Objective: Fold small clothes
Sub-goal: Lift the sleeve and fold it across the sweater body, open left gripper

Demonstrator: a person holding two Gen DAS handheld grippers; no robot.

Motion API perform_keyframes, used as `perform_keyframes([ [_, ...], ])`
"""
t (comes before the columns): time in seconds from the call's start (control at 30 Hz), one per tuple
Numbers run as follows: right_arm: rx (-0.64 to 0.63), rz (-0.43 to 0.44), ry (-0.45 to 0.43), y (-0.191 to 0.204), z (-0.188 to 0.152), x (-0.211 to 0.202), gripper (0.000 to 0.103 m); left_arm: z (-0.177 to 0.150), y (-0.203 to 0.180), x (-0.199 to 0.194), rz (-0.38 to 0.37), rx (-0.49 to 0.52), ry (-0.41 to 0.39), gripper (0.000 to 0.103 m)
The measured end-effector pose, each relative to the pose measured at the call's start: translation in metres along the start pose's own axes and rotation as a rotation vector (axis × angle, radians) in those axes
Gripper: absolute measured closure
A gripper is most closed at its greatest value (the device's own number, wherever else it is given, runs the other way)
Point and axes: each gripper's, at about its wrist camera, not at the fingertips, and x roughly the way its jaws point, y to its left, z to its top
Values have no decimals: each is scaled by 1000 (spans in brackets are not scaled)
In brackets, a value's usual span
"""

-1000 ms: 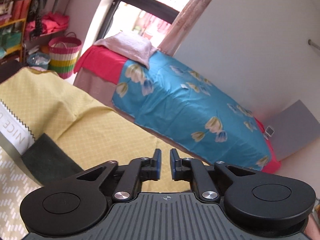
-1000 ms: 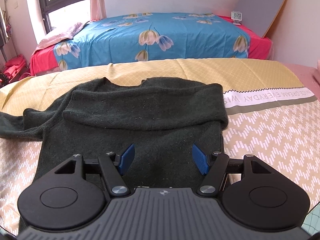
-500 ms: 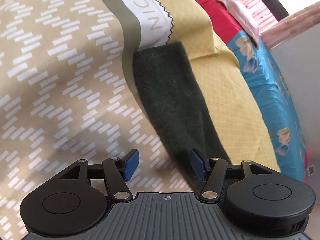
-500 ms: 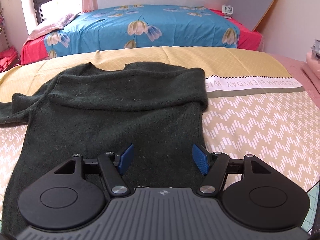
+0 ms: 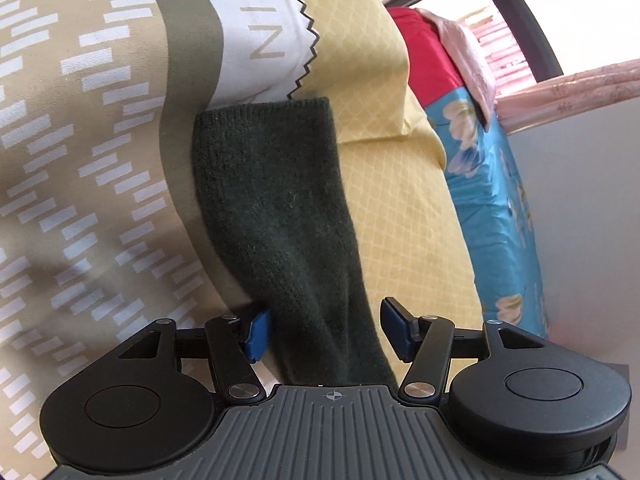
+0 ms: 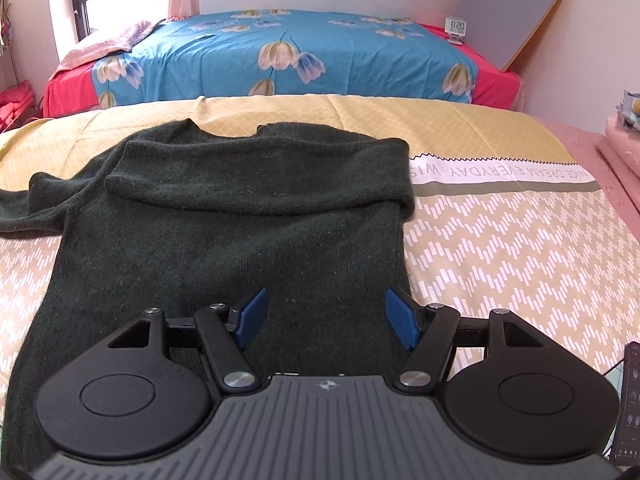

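A dark green knit sweater point(image 6: 224, 236) lies flat on the patterned bedsheet point(image 6: 500, 248). Its right sleeve is folded across the chest point(image 6: 260, 184); its left sleeve point(image 6: 16, 212) stretches out to the left. In the left wrist view that sleeve point(image 5: 280, 208) runs away from me, cuff at the far end. My left gripper point(image 5: 325, 330) is open, its fingers on either side of the sleeve, close above it. My right gripper point(image 6: 326, 318) is open and empty over the sweater's lower body near its right edge.
A second bed with a blue flowered cover point(image 6: 288, 52) stands behind. A small clock point(image 6: 456, 28) and a grey board point(image 6: 516, 8) are at its far right. Pink folded cloth point(image 6: 624, 144) lies at the right edge. A window with curtain point(image 5: 568, 80) is at the back.
My left gripper opened, swung down from facing the room to the sleeve, then moved in so the sleeve lies between its fingers. My right gripper drew back slightly, staying open.
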Motion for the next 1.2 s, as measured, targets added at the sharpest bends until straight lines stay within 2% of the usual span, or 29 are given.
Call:
perform_keyframes([
  [0.07,-5,-3,2,0,-1,-1,33,2,-4,7,20,6,17,28],
  [0.1,-9,-3,0,1,-1,-2,33,3,-7,8,23,9,19,22],
  [0.23,-9,2,-7,1,0,-3,33,3,-30,-3,16,89,-16,32],
  [0.37,-2,16,-20,1,2,-3,33,-10,-75,-28,-39,253,-62,33],
  [0.5,13,33,-34,0,5,0,33,-41,-133,-54,-122,447,-91,33],
  [0.6,25,49,-39,-1,8,3,33,-79,-182,-69,-180,616,-107,33],
  [0.7,40,59,-43,-5,7,5,33,-134,-229,-74,-238,803,-97,33],
  [0.83,77,68,-33,-16,3,11,33,-232,-272,-59,-309,1068,-3,33],
  [0.87,86,68,-27,-19,2,13,33,-259,-277,-51,-318,1135,41,26],
  [0.93,103,74,-19,-26,0,18,33,-307,-279,-34,-298,1253,131,12],
  [1.03,130,87,-9,-37,-2,24,33,-353,-267,-24,-245,1362,193,4],
  [1.07,141,96,-6,-42,-3,26,31,-357,-260,-24,-248,1369,213,0],
  [1.13,165,118,0,-50,-2,32,30,-359,-243,-26,-236,1376,231,0],
  [1.2,186,145,3,-57,0,38,30,-353,-225,-30,-167,1378,227,0],
])
